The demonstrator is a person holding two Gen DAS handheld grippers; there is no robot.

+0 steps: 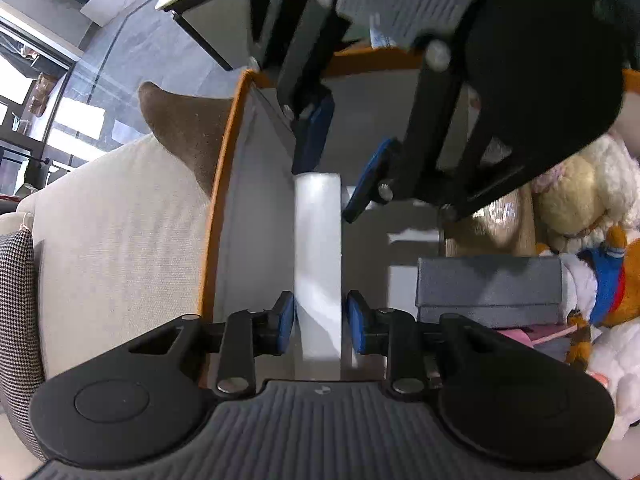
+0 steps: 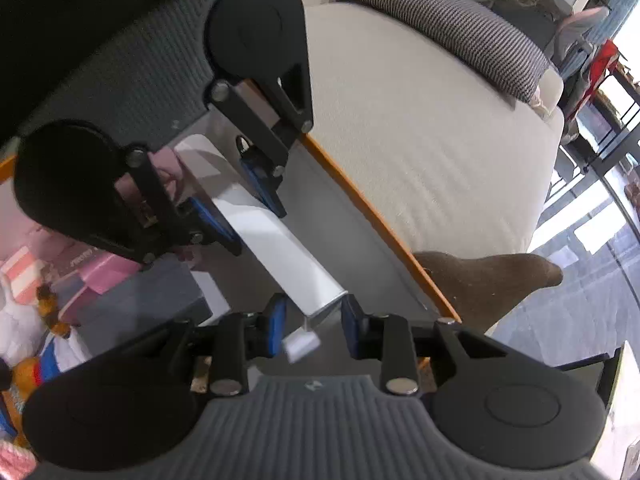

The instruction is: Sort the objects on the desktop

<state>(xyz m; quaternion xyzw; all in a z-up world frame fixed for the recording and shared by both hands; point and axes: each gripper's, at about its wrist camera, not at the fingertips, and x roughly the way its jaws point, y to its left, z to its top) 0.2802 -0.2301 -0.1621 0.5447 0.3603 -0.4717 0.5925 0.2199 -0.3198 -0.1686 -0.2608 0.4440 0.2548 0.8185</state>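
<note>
Cream sofa (image 1: 120,240) is seen at left, beside the orange-rimmed worktop (image 1: 224,184). White box (image 1: 318,264), long and slim, is straddled at opposite ends by left gripper (image 1: 319,318) and right gripper (image 1: 344,160), jaws narrow, pads just beside its sides. Grey box (image 1: 488,288) is set to its right.

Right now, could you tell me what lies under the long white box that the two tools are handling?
Under the white box is the grey tray floor with its orange rim. The patch directly beneath the box is covered, so unseen.

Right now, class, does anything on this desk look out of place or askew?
Nothing looks damaged or spilled. The white box lies straight between both hand-held grippers; only the soft toys are piled untidily beside the grey box.
</note>
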